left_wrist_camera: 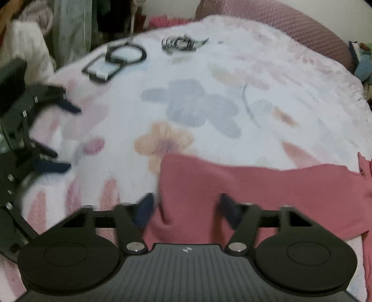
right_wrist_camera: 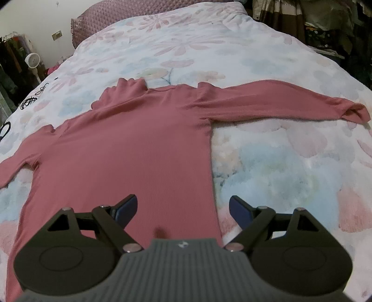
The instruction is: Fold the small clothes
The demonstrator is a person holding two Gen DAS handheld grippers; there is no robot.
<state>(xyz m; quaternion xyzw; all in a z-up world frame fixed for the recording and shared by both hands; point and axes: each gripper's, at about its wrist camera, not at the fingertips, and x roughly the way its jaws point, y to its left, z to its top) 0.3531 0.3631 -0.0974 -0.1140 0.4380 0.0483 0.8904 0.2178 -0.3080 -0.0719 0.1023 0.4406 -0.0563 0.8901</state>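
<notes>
A pink long-sleeved ribbed top (right_wrist_camera: 130, 148) lies flat on the flowered bedspread (right_wrist_camera: 279, 167), sleeves spread to both sides. My right gripper (right_wrist_camera: 183, 211) is open above the top's lower right edge, touching nothing. In the blurred left wrist view my left gripper (left_wrist_camera: 186, 209) is open, its fingers astride a raised fold of the top's left sleeve (left_wrist_camera: 232, 185). Another open gripper (left_wrist_camera: 46, 137) shows at the left edge of that view.
Black rings and frames (left_wrist_camera: 116, 60) and a black-and-white item (left_wrist_camera: 181, 43) lie on the far part of the bed. A mauve headboard (right_wrist_camera: 111, 18) is behind. Hanging clothes (right_wrist_camera: 11, 69) and a small white fan (right_wrist_camera: 32, 61) stand at the left.
</notes>
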